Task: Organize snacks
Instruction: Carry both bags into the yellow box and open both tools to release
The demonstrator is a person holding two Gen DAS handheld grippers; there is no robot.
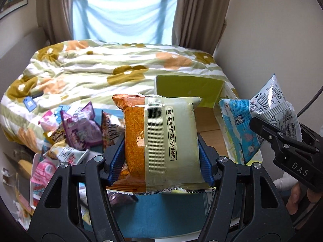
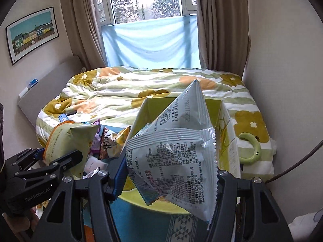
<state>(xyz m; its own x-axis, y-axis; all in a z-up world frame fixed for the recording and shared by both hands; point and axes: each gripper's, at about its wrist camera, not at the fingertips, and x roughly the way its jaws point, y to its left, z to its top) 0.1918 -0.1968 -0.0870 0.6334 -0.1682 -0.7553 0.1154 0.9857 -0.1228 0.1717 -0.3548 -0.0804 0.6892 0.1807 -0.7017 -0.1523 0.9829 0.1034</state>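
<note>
Loose snack pile [image 1: 76, 133] at bed's near-left corner. Left tongs [image 1: 161, 159] pinching orange-green packet [image 1: 161, 141], long axis upright. Open box [image 1: 208, 109] ahead-right, at bed's near-right corner. Right tongs [image 2: 171, 183] nearer, pinching blue-white packet [image 2: 175, 153] over box rim; path looks unobstructed.

Soft window [image 2: 145, 0] daylight, perhaps overexposed; fisheye-warped edges.
</note>
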